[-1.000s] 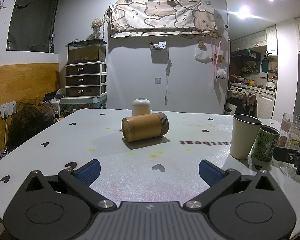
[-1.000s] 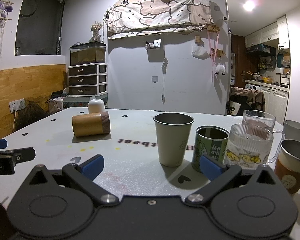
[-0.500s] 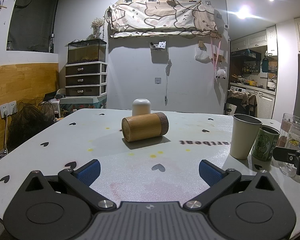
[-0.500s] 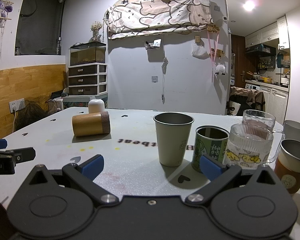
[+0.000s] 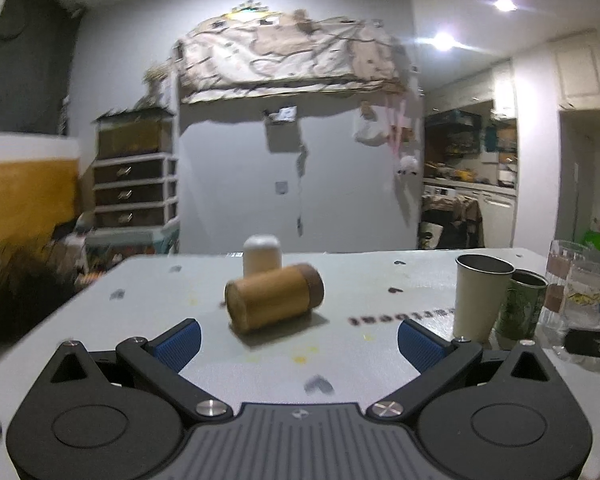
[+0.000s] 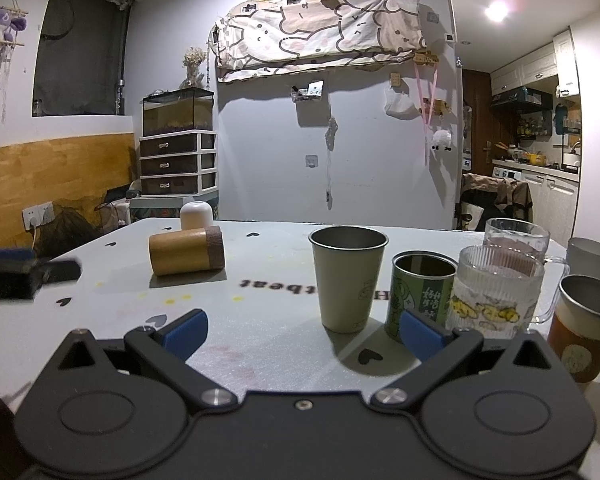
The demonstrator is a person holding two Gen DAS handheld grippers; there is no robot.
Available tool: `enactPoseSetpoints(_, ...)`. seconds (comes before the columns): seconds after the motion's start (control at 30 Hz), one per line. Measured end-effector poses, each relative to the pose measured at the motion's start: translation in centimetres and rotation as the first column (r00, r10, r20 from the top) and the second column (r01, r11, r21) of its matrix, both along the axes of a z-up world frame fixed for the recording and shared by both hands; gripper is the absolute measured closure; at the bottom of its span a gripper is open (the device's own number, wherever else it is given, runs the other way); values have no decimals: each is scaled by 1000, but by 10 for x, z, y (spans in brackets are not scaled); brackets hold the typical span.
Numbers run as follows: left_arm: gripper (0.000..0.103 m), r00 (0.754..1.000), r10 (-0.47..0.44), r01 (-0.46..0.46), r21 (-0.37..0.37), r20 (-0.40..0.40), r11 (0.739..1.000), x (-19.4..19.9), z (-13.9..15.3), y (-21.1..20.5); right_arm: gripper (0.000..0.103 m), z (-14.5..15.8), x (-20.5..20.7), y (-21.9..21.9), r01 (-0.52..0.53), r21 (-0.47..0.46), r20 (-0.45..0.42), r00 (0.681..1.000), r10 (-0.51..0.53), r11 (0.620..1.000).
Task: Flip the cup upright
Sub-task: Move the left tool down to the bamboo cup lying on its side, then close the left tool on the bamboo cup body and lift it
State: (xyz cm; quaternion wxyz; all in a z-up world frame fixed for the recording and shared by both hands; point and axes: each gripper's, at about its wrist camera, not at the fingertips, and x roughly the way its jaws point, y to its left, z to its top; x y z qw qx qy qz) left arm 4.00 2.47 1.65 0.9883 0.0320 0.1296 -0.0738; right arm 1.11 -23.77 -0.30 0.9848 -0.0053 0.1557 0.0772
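**Two open hand-held grippers face a tipped bamboo cup**

One white bench (image 6: 268,320), dotted with small black hearts and yellow specks, fills a grey-walled room; a patterned cloth (image 6: 320,36) hangs high on the wall. The bamboo cup (image 5: 274,303) lies on its side just ahead of the left hand-held gripper (image 5: 298,343), whose blue pads stand wide apart, touching nothing. A white jar (image 5: 261,254) stands right behind the cup. The left view is blurred. The right hand-held gripper (image 6: 303,334) is likewise spread and empty; only its view shows clearly the beige cup (image 6: 347,276), green tin (image 6: 422,294) and ribbed glass mug (image 6: 498,292) standing just ahead, with the bamboo cup well off to its left.
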Motion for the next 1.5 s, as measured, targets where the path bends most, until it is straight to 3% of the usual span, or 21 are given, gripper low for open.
enactPoseSetpoints(0.17, 0, 994, -107, 105, 101, 7, 989, 45, 12, 9, 0, -3, -3, -2, -18, 7, -2, 1000, 18, 1000)
enactPoseSetpoints(0.27, 0, 989, -146, 143, 233, -6, 962, 75, 13, 4, 0, -4, -6, -2, -27, 5, -6, 1000, 27, 1000)
enactPoseSetpoints(0.33, 0, 982, -180, 191, 329, -62, 925, 100, 9, -2, 0, -5, -6, -1, -25, 3, -7, 1000, 25, 1000)
enactPoseSetpoints(0.4, 0, 970, -191, 237, 392, -152, 889, 126, 4, -7, 0, -5, -7, -2, -22, 5, -6, 1000, 22, 1000)
enactPoseSetpoints(0.53, 0, 950, -183, 293, 512, -254, 808, 170, -9, -19, 0, -8, -8, -4, -28, 13, -10, 1000, 28, 1000)
enactPoseSetpoints(0.7, 0, 912, -154, 369, 599, -379, 711, 211, -21, -26, 0, -14, -10, -8, -37, -8, -16, 999, 37, 999)
enactPoseSetpoints(0.83, 1, 899, -103, 378, 635, -427, 674, 236, -26, -24, 0, -19, -6, -16, -30, -12, -14, 999, 30, 999)
enactPoseSetpoints(0.93, 8, 881, -61, 396, 660, -469, 639, 253, -29, -23, 0, -26, 0, -25, -26, 9, -41, 999, 26, 1000)
enactPoseSetpoints(1.07, 16, 854, -40, 418, 636, -519, 648, 269, -33, -20, 0, -32, 7, -35, -18, 36, -48, 999, 20, 999)
enactPoseSetpoints(1.13, 27, 838, -51, 436, 609, -544, 662, 272, -37, -18, 0, -35, 11, -39, -12, 56, -58, 998, 16, 998)
enactPoseSetpoints(1.27, 28, 888, -48, 375, 658, -458, 653, 255, -48, -20, 0, -41, 20, -42, -12, 77, -79, 997, 18, 997)
enactPoseSetpoints(1.33, 30, 895, -40, 348, 639, -444, 686, 246, -47, -21, 0, -42, 22, -42, -19, 85, -82, 996, 26, 996)
enactPoseSetpoints(1.4, 31, 896, -6, 303, 601, -445, 740, 236, -43, -23, 0, -43, 23, -41, -28, 91, -79, 996, 36, 995)
enactPoseSetpoints(1.5, 31, 890, 49, 237, 552, -453, 800, 219, -40, -29, 0, -41, 22, -38, -45, 96, -71, 996, 52, 994)
